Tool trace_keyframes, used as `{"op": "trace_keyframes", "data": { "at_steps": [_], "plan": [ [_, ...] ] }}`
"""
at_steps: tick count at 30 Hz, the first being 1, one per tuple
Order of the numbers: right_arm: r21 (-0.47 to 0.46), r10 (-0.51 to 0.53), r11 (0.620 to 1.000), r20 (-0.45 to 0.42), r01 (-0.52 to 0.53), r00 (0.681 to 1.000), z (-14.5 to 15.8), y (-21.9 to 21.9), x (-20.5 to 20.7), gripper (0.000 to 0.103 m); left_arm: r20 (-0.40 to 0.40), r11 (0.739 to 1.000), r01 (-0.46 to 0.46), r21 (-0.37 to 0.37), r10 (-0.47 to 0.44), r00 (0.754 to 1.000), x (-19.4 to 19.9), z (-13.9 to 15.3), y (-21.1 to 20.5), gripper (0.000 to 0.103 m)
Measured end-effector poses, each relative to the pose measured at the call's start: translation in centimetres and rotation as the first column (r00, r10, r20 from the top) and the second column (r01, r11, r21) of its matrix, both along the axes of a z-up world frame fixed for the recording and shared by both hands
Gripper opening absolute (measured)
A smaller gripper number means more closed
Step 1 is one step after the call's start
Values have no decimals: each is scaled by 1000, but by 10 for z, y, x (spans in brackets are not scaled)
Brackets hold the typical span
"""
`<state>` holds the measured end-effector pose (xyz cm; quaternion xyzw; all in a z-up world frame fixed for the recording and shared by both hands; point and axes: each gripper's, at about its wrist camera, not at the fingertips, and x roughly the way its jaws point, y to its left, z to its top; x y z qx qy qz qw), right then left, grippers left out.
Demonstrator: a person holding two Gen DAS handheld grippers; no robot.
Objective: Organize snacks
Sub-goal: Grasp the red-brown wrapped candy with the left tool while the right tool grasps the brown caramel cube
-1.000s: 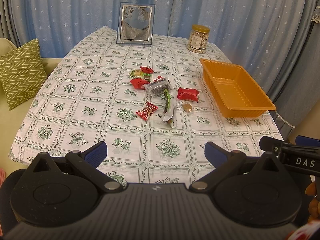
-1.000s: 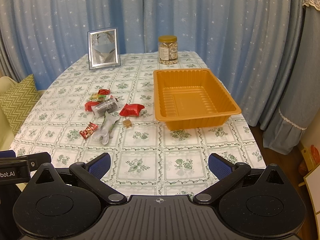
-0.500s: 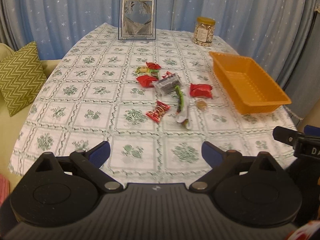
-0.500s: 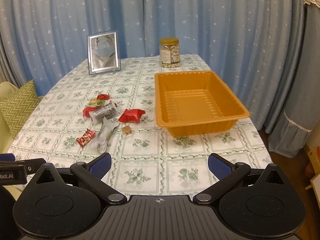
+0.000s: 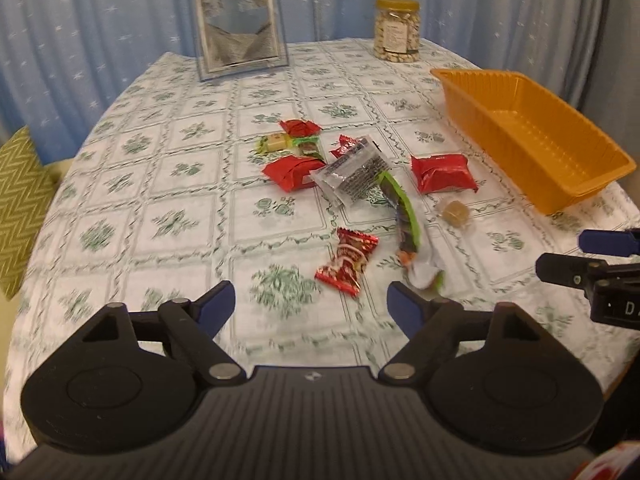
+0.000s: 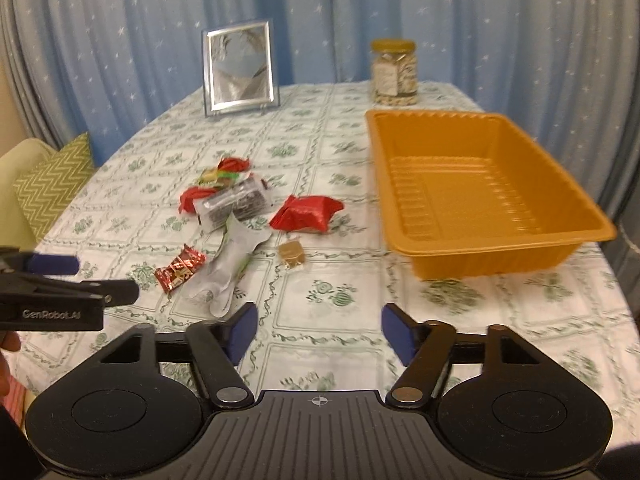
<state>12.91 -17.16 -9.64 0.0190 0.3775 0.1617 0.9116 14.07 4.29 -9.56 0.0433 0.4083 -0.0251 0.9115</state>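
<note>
Several snack packets lie loose mid-table: a small red candy wrapper [image 5: 347,261], a green-and-white wrapper [image 5: 406,220], a grey foil packet [image 5: 354,174], a red packet [image 5: 442,173] and a small tan candy [image 5: 454,213]. An empty orange tray [image 5: 532,136] stands to their right, also in the right wrist view [image 6: 480,184]. My left gripper [image 5: 311,306] is open and empty, just short of the red candy wrapper. My right gripper [image 6: 316,328] is open and empty over bare cloth, in front of the tray and the tan candy [image 6: 291,252].
A framed picture [image 5: 240,36] and a jar of nuts [image 5: 397,30] stand at the table's far end. A green zigzag cushion [image 5: 20,204] sits off the left edge. Blue curtains hang behind. The table's right edge drops off beside the tray.
Both grippers have moved forward over the table toward the snacks and tray. Their jaws have narrowed a little but stay open. Nothing on the table has moved.
</note>
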Motion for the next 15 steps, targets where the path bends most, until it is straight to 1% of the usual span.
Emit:
{"op": "trace_keyframes", "data": {
  "at_steps": [5,6,9,12,15],
  "plan": [
    [7,16,1000,-10,-16,1000,-15,11,23,59,-13,997,83,2,-83,997,22,-19,0,66],
    [7,18,1000,-10,-18,1000,-18,14,28,58,-12,995,96,-1,-96,995,26,-22,-1,62],
    [17,30,999,10,-30,1000,-22,21,37,54,-12,991,131,0,-131,991,35,-28,-3,52],
    [-2,38,999,28,-38,999,-27,29,46,51,-13,988,155,8,-155,988,43,-34,-6,46],
    [-15,36,999,38,-35,999,-32,35,55,49,-6,987,158,-15,-158,987,46,-37,-4,42]
  ]
}}
